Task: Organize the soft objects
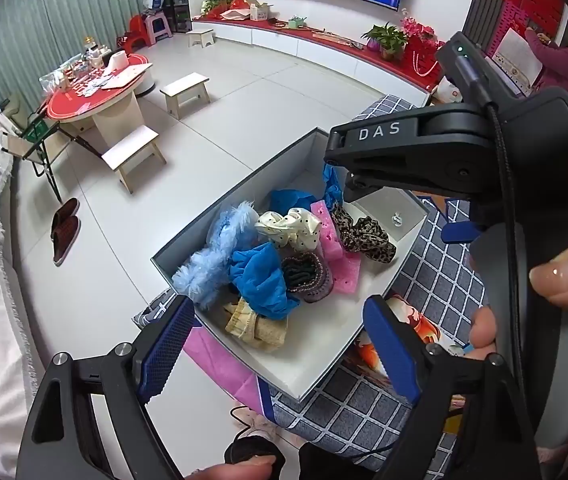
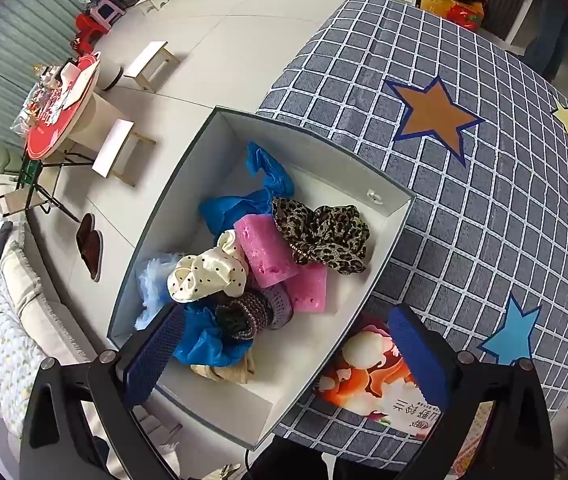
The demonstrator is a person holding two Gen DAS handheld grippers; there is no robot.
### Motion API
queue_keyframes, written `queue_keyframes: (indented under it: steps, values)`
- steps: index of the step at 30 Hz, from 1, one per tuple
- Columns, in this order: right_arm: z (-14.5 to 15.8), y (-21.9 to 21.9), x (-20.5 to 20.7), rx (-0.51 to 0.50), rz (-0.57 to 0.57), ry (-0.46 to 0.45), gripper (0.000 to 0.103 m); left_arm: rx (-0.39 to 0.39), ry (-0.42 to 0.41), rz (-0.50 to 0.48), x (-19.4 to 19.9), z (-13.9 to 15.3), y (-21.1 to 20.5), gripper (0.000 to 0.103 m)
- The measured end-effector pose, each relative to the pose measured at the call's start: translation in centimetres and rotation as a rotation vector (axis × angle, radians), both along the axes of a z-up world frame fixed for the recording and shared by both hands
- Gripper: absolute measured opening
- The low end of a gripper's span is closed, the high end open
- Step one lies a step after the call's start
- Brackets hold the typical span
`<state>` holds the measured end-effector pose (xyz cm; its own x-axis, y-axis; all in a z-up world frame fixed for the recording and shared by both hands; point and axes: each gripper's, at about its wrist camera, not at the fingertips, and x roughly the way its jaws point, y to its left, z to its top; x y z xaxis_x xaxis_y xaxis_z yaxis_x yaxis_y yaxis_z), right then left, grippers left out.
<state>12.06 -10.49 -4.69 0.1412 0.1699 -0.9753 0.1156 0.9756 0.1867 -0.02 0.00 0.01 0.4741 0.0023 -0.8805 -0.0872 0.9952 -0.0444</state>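
Both my tongs are spread wide with nothing in them. The left tongs hang over the near end of the white box, and right between the blue pads sits the beige scrunchie, with the blue cloth just beyond it. The right tongs point almost straight down at the same pile: the knitted scrunchie lies between the pads, while the polka-dot scrunchie, pink sponge and leopard scrunchie lie further up. The box sits on the checked cloth covering the desk.
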Motion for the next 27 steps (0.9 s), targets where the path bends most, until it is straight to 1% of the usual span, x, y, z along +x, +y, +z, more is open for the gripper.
queue_keyframes:
  steps: [6,14,17,19,21,23,24,27]
  values:
    - [0.1,-0.1,-0.2,-0.001,-0.004,0.003,0.102,0.003,0.004,0.001,0.0,0.0,0.0,0.089]
    - [0.2,0.2,-0.2,-0.001,-0.004,0.006,0.102,-0.019,0.016,0.012,0.2,-0.2,0.2,0.089]
    - [0.3,-0.1,-0.2,0.011,0.005,-0.008,0.102,-0.074,0.021,0.033,-0.4,-0.4,0.5,0.089]
    - [0.5,0.2,-0.3,0.016,0.009,-0.015,0.102,-0.19,0.048,0.052,-0.5,-1.2,1.5,0.089]
    - [0.9,0.3,-0.3,0.025,0.011,-0.03,0.102,-0.215,0.064,0.069,-0.5,-1.5,1.7,0.089]
    - [1.2,0.7,-0.4,0.019,0.017,-0.041,0.102,-0.179,0.049,0.065,-0.5,-1.0,1.5,0.089]
    - [1.2,0.9,-0.3,0.02,0.023,-0.043,0.102,-0.142,0.032,0.056,-0.5,-0.4,1.2,0.089]
    - [1.5,0.6,-0.1,0.045,0.01,-0.05,0.102,-0.082,-0.002,0.025,-0.1,0.8,0.7,0.089]
